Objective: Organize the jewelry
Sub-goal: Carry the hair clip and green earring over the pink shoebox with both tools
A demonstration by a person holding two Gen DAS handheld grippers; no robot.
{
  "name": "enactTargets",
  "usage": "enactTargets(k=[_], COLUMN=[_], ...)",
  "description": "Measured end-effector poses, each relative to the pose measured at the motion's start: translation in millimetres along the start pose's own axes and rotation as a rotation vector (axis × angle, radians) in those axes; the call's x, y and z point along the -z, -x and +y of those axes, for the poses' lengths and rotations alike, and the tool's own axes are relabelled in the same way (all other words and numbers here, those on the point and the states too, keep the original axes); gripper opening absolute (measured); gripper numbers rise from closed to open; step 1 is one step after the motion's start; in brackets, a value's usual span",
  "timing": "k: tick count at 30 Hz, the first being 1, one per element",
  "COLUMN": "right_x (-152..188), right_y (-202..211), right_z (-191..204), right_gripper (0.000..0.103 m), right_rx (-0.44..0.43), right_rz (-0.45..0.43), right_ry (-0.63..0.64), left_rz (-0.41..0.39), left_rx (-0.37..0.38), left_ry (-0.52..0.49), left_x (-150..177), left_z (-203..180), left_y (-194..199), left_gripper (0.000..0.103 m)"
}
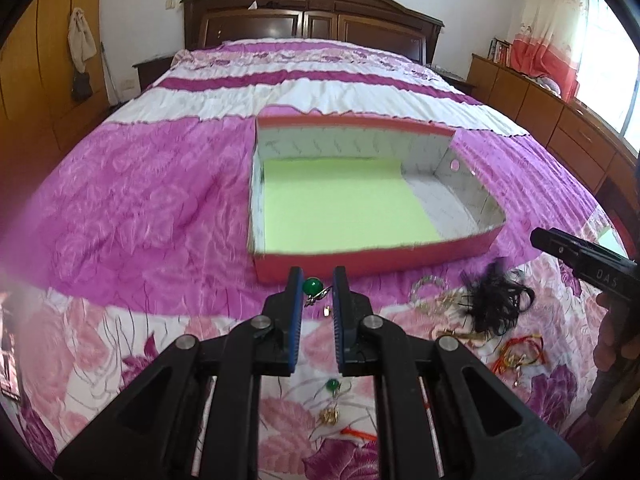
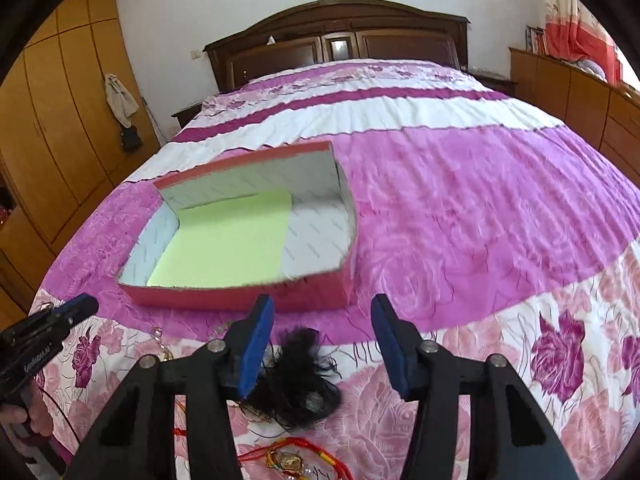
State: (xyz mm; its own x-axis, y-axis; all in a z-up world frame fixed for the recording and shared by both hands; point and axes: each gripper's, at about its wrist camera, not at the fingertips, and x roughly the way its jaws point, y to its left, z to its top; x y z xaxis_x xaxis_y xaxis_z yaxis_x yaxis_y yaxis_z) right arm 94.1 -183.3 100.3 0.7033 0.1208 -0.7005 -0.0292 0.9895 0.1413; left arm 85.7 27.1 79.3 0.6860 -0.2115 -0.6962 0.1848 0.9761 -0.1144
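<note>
A red cardboard box (image 1: 400, 254) with a green sheet (image 1: 340, 208) in it lies on the bed; it also shows in the right wrist view (image 2: 248, 300). My left gripper (image 1: 317, 286) is shut on a green-bead earring (image 1: 313, 286) and holds it above the bedspread, just in front of the box's near wall. A second green-bead earring (image 1: 332, 386) and a gold piece (image 1: 329, 416) lie below it. My right gripper (image 2: 322, 312) is open and empty above a black feathery hair piece (image 2: 300, 376), with red-and-gold string bracelets (image 2: 292, 458) near it.
The pink floral bedspread (image 2: 480, 220) covers the whole bed. A clear bead bracelet (image 1: 430, 284), gold pieces (image 1: 456, 334) and red string bracelets (image 1: 520, 352) lie right of the left gripper. Wooden wardrobes (image 2: 60, 120) stand at left, drawers (image 1: 560, 120) at right.
</note>
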Motion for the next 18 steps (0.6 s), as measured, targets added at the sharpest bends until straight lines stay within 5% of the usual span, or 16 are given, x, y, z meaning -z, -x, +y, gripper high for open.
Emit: enactTargets(k=[2, 7, 18], right_x=[0.0, 10.9, 37.9], right_y=[1.9, -0.6, -42.8], right_z=[-1.3, -3.5, 4.4], right_gripper=[0.057, 0.088, 0.089], right_rx=[-0.004, -0.062, -0.024], right_rz=[0.003, 0.074, 0.241], right_ry=[-0.004, -0.032, -0.093], left_rz=[-0.008, 0.000, 0.013], left_rx=[0.001, 0.013, 0.016], left_ry=[-0.003, 0.005, 0.014], left_x=[-2.9, -2.0, 3.6], left_z=[-0.7, -2.8, -1.4], left_y=[0.8, -2.3, -5.1], left_gripper=[0.006, 0.006, 0.006])
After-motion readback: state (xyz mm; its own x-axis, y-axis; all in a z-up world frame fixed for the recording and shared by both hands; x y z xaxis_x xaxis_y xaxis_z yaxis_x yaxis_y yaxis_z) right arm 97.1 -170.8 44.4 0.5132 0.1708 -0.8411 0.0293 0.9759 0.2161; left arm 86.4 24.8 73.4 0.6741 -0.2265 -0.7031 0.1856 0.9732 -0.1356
